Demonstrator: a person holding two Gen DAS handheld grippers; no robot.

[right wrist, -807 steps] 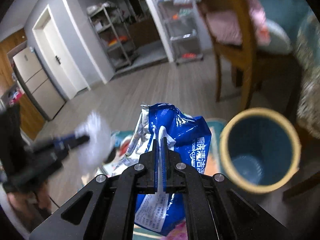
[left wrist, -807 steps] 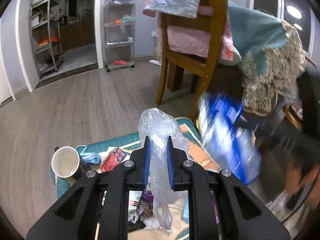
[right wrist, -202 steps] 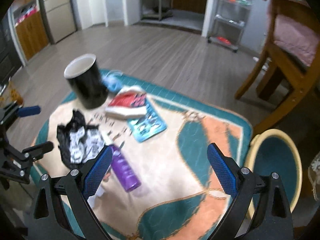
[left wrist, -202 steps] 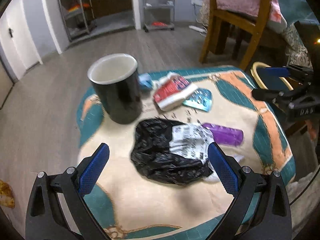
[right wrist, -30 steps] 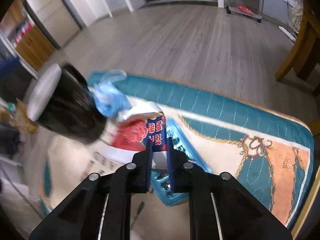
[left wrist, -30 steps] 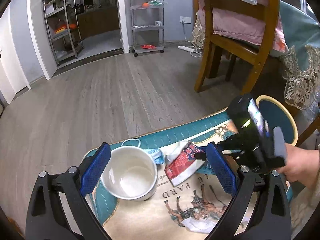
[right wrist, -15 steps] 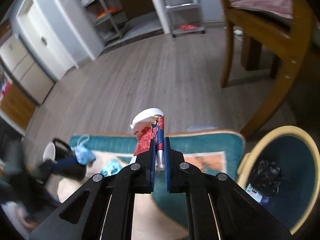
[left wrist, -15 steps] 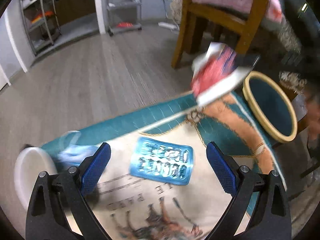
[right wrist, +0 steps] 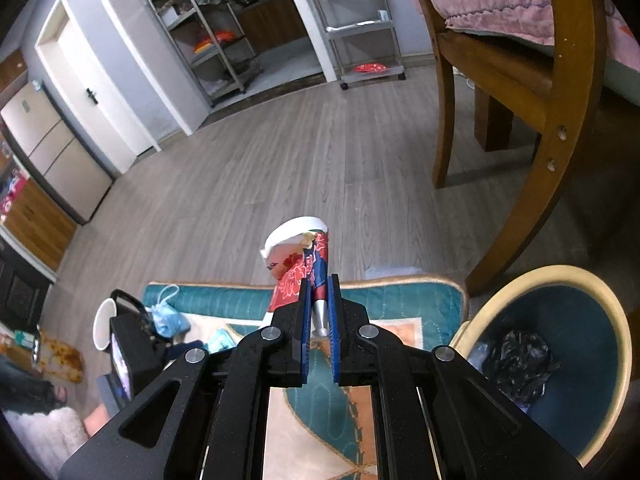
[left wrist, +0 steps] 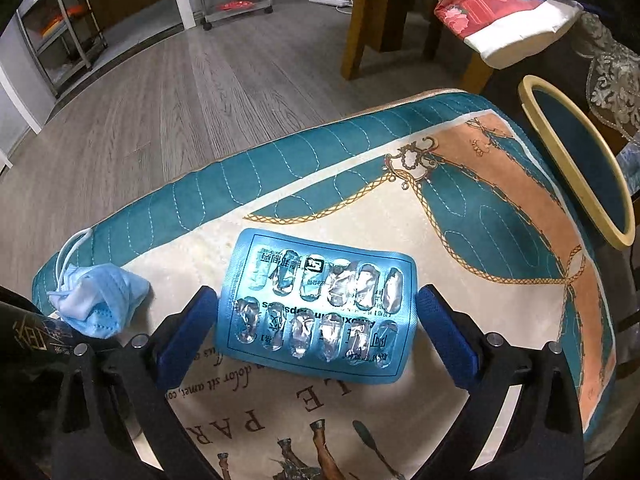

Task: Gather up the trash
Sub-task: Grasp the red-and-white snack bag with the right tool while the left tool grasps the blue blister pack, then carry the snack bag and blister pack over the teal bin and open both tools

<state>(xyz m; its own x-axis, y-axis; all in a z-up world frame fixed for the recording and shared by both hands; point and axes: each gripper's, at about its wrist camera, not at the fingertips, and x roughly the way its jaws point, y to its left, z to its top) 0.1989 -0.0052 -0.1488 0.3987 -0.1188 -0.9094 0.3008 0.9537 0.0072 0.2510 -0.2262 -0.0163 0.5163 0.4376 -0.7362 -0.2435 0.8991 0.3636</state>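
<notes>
A blue blister pack with emptied foil pockets lies flat on the patterned cushion. My left gripper is open, its blue pads on either side of the pack without pressing it. My right gripper is shut on a flattened red and white paper cup, held in the air left of the round bin. That cup also shows at the top right of the left wrist view, above the bin. A crumpled blue face mask lies at the cushion's left edge.
A black mug stands at the cushion's far left. A black bag lies inside the bin. A wooden chair stands just behind the bin. Grey plank floor and metal shelves lie beyond.
My left gripper came down over the blister pack, which now sits between its pads. My right gripper lifted the paper cup off the cushion and carried it towards the bin.
</notes>
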